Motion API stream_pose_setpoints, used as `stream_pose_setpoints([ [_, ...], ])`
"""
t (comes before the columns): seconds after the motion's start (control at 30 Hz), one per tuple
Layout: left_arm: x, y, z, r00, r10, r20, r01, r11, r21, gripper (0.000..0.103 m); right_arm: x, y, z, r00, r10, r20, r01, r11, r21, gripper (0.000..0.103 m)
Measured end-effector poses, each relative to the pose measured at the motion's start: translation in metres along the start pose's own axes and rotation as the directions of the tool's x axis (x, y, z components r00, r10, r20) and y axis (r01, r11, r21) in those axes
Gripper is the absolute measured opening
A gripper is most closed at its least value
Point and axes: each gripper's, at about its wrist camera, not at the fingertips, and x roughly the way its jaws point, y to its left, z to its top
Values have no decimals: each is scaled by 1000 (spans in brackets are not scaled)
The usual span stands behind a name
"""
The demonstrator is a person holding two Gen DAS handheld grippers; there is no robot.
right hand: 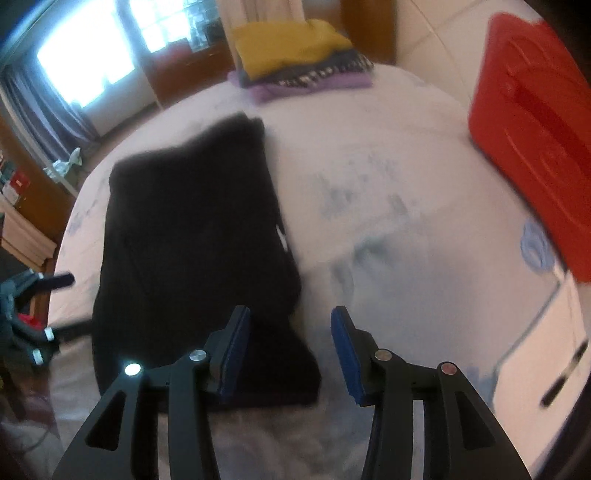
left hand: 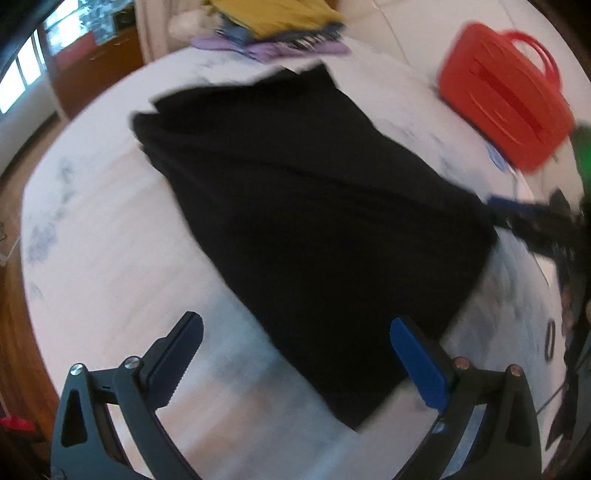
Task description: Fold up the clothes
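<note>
Black, soft knit fabric folded into a long rectangular garment (left hand: 295, 221) lies across the middle of the bed (left hand: 110, 240), whose pale sheet carries a faint blue print. In the left wrist view its near corner sits between the spread fingers of the left tool (left hand: 295, 358), which is released and holds nothing. At the garment's right edge the right tool (left hand: 524, 218) shows as a blurred dark shape with a blue pad, too smeared to say whether it touches the cloth. An orange plastic basket with loop handles (left hand: 502, 96) stands toward the bed's far right edge, and a stack of folded clothes topped by a mustard-yellow piece (left hand: 280, 26) rests at the far edge. In the right wrist view the same garment (right hand: 192, 229) runs from the bed's middle toward the near edge, a small white tag showing on its right border, and its near right corner lies just in front of the right tool (right hand: 291, 350), whose fingers stand apart and empty. The left tool (right hand: 33, 314) appears at the bed's left edge. The cloth looks light, limp and layered, so it will likely sag and slide apart if lifted by one point; pinching both near corners through all layers seems the safest hold for the next fold.
</note>
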Motion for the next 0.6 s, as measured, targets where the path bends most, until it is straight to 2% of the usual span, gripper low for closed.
stream_pose_setpoints([
  [0.17, 10, -39, -25, 1000, 13, -6, -12, 996, 92, 102, 0, -7, -14, 1000, 15, -6, -15, 1000, 15, 46],
  [0.23, 16, -42, -25, 1000, 23, -6, -22, 995, 100, 80, 4, -9, -16, 1000, 24, -9, -24, 1000, 15, 46],
  [0.27, 19, -44, -25, 1000, 27, -5, -27, 994, 104, 73, 7, -9, -17, 999, 34, -14, -34, 999, 15, 46],
  [0.3, 19, -44, -23, 1000, 25, 1, -25, 994, 107, 69, 11, -9, -17, 998, 51, -27, -51, 999, 12, 46],
  [0.33, 19, -44, -21, 1000, 23, 7, -23, 994, 111, 66, 15, -10, -18, 997, 68, -41, -67, 998, 9, 38],
  [0.37, 17, -43, -20, 1000, 18, 7, -18, 993, 118, 59, 20, -9, -18, 996, 72, -55, -72, 997, 0, 22],
  [0.4, 17, -41, -18, 1000, 13, 0, -13, 992, 124, 56, 24, -8, -19, 997, 36, -70, -38, 999, -23, 21],
  [0.47, 16, -35, -17, 1000, 13, -18, -10, 991, 130, 55, 24, -24, -17, 999, -3, -52, 5, 999, 40, 21],
  [0.53, 14, -33, -18, 999, 7, -39, -1, 991, 137, 55, 19, -46, -16, 996, -81, -43, 86, 990, 116, 21],
  [0.6, 8, -32, -20, 999, 5, -36, 0, 991, 134, 55, 9, -59, -22, 999, -38, -21, 40, 989, 141, 21],
])
